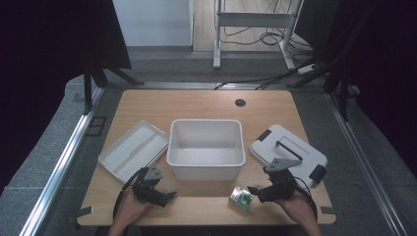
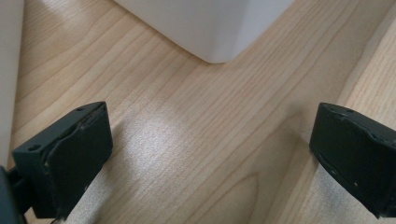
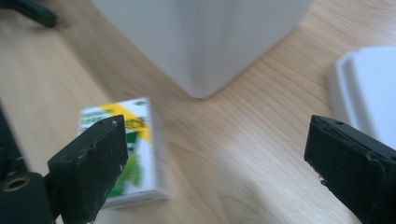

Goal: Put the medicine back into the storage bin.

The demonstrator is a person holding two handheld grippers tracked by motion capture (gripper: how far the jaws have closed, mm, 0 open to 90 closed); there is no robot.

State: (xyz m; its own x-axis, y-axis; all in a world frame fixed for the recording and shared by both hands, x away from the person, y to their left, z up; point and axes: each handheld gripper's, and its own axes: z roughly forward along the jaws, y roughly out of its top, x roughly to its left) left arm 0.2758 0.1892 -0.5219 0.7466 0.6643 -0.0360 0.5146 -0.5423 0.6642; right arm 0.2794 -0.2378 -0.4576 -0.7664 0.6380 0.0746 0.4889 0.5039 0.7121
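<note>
A small white, green and yellow box (image 1: 241,197) lies on the wooden table near its front edge, just right of centre. My right gripper (image 1: 255,191) is open, its tips pointing left and close beside the box. In the right gripper view the box (image 3: 137,140) lies partly behind the left jaw, not between the jaws, and my right gripper (image 3: 215,158) has only bare wood in its gap. My left gripper (image 1: 168,196) is open at the front left, over bare wood. In the left gripper view my left gripper (image 2: 215,158) holds nothing.
A white open bin (image 1: 206,129) stands at the table's middle; its corner (image 2: 219,42) is near the left gripper. A white lid (image 1: 133,150) lies left of it. A white case with a black handle (image 1: 290,150) lies to the right. A cable hole (image 1: 240,103) is at the back.
</note>
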